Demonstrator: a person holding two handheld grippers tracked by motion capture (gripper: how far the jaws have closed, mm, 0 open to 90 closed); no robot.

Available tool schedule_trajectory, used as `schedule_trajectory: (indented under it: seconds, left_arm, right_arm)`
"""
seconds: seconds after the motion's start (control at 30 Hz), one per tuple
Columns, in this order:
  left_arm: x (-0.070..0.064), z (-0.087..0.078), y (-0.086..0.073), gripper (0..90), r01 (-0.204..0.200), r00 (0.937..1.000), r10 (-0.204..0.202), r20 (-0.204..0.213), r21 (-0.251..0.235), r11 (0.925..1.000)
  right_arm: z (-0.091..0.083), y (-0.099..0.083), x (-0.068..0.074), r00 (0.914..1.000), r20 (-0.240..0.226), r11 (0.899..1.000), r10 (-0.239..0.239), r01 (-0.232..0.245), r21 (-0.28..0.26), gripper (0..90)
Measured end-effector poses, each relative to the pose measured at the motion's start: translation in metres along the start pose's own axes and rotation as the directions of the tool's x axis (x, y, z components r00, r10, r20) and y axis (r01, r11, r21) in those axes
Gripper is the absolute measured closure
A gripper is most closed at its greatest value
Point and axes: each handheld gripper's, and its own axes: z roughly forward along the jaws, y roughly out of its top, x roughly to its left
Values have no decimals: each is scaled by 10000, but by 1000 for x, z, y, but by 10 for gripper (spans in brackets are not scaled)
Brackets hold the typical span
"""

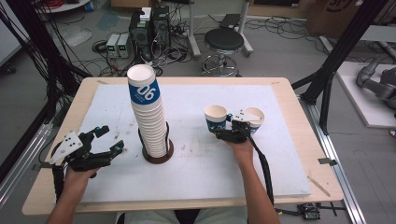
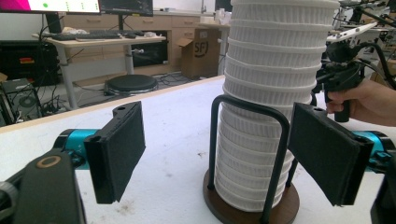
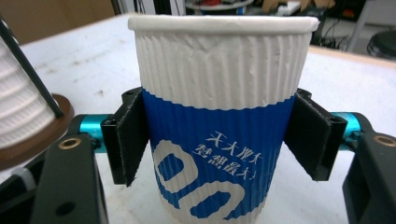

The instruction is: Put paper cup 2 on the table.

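Observation:
A tall stack of white ribbed paper cups [image 1: 148, 119] stands in a black wire holder on a round brown base [image 1: 158, 157], left of the table's middle. In the left gripper view the stack [image 2: 268, 107] rises just ahead of the jaws. My left gripper [image 1: 112, 138] [image 2: 223, 151] is open, a short way left of the stack and touching nothing. My right gripper [image 1: 218, 127] [image 3: 215, 135] is shut on a single blue-and-white paper cup [image 1: 215, 115] [image 3: 217, 126], its pads pressed on both sides. A second cup [image 1: 255, 116] stands to the right, partly hidden behind the gripper's grey plate.
A white mat [image 1: 196, 177] covers most of the wooden table [image 1: 299, 140]. Beyond the far edge stand a black stool [image 1: 224, 42] and computer boxes [image 1: 149, 28] among floor cables. Black frame posts [image 1: 327, 79] flank the table.

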Motion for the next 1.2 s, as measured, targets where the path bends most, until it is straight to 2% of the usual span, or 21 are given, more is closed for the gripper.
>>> schedule_trajectory:
  seconds: [0.27, 0.6, 0.77, 0.87, 0.93, 1.2]
  left_arm:
    - [-1, 2, -1, 190, -54, 10000, 53, 39, 100, 9999]
    - [-1, 1, -2, 191, -47, 10000, 46, 63, 130, 9999]
    - [-2, 1, -1, 192, -66, 9999, 65, 96, 127, 9999]
    - [-2, 1, -2, 192, -62, 9999, 61, 91, 131, 9999]
    - [-2, 1, -2, 192, -70, 9999, 69, 98, 132, 9999]
    - [-2, 1, -2, 192, -50, 9999, 49, 124, 109, 9999]
  right_arm:
    - [4, -5, -2, 10000, -19, 9981, -71, 72, 617, 283]
    - [-8, -5, -4, 9998, -105, 9932, -158, 169, 1153, 273]
    - [-12, -4, -2, 9981, -205, 9856, -582, 607, 1580, 246]
    - [-14, -4, -3, 9992, -206, 9815, -354, 386, 1877, 200]
    - [-15, -4, -3, 9992, -101, 9781, -380, 393, 2042, 197]
    - [-25, -3, -1, 9992, -356, 9687, -168, 251, 2470, 197]
